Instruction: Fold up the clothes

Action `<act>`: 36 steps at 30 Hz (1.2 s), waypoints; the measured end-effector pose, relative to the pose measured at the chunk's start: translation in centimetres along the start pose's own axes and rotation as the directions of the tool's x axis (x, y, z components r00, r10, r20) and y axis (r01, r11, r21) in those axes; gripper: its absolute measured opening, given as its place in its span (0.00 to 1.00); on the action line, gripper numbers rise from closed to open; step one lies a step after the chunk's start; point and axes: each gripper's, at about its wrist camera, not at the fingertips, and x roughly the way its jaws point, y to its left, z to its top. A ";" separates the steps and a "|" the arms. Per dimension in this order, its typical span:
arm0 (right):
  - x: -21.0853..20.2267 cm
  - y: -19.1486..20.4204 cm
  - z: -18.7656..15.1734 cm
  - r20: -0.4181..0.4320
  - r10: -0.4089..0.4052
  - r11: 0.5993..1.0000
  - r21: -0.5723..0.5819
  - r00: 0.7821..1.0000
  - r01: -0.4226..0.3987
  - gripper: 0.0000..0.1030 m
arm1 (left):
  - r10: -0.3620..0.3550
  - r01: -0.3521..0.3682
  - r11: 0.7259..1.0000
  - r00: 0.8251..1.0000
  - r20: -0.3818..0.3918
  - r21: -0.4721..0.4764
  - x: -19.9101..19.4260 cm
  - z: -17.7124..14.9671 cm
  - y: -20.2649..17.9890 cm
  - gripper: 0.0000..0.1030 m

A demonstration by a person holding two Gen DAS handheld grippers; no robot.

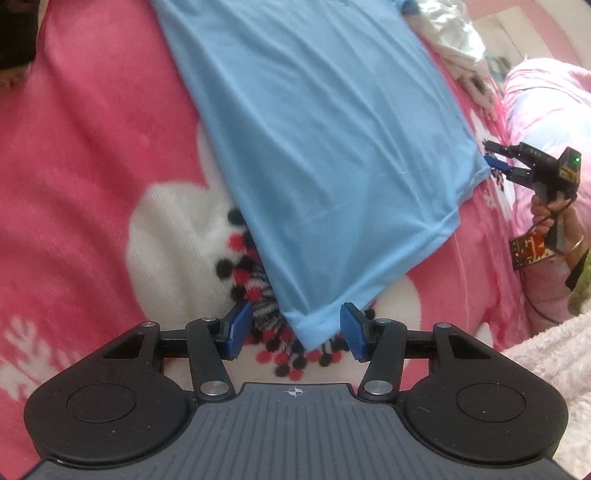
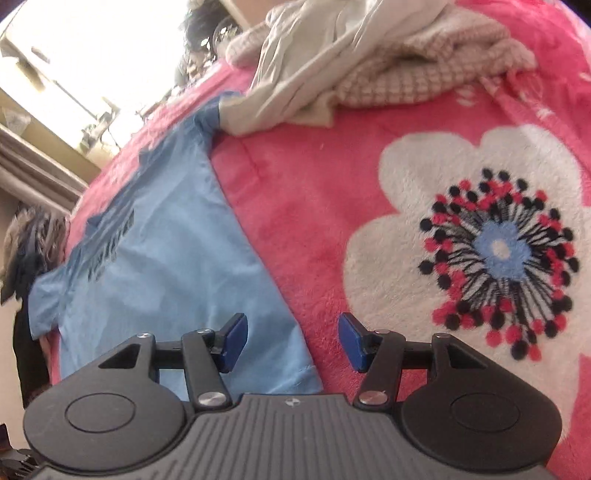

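A light blue T-shirt (image 1: 325,147) lies spread flat on a pink flowered blanket (image 1: 92,147). My left gripper (image 1: 295,332) is open, its blue pads (image 1: 240,328) on either side of one bottom hem corner, not closed on it. My right gripper (image 2: 293,341) is open over the other hem corner of the shirt (image 2: 177,258), with the shirt's edge between its pads (image 2: 351,341). In the left wrist view the right gripper (image 1: 493,157) shows at the shirt's right corner, held by a hand. A dark print shows on the shirt (image 2: 110,232).
A heap of white and beige clothes (image 2: 351,59) lies at the far end of the blanket (image 2: 332,184), touching the shirt's sleeve; it also shows in the left wrist view (image 1: 450,33). A pale fluffy fabric (image 1: 554,369) lies at the right. Dark clothing (image 2: 29,251) hangs at the left.
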 end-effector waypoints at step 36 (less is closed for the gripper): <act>0.7 0.8 -1.2 -0.063 -0.192 0.972 -0.149 0.979 0.181 0.04 | 0.085 -0.080 0.981 0.996 -0.020 0.176 0.6 -1.5 -1.1 0.01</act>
